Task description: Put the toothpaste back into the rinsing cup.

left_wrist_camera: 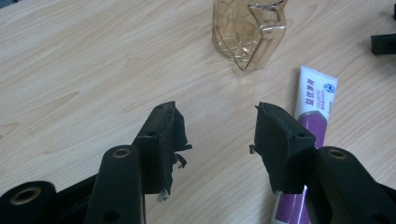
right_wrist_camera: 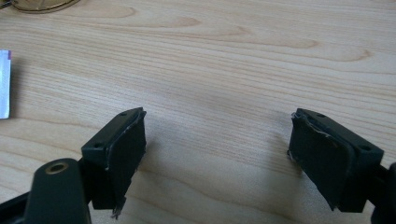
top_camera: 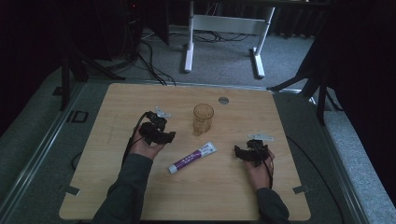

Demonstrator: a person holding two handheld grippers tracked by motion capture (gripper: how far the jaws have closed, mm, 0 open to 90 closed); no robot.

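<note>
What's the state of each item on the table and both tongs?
Amber cup: upright, empty, standing free on the table.
Toothpaste tube: lying flat, cap on, untouched.
Left tongs: open, empty, held beside the tube.
Right tongs: open wide, empty, over bare wood.

From above at six o'clock we look forward and down over the whole bench (top_camera: 116, 186). Our two claw views ride low and close, facing twelve o'clock; all three share the toothpaste tube (top_camera: 193, 157) and amber cup (top_camera: 203, 119).
</note>
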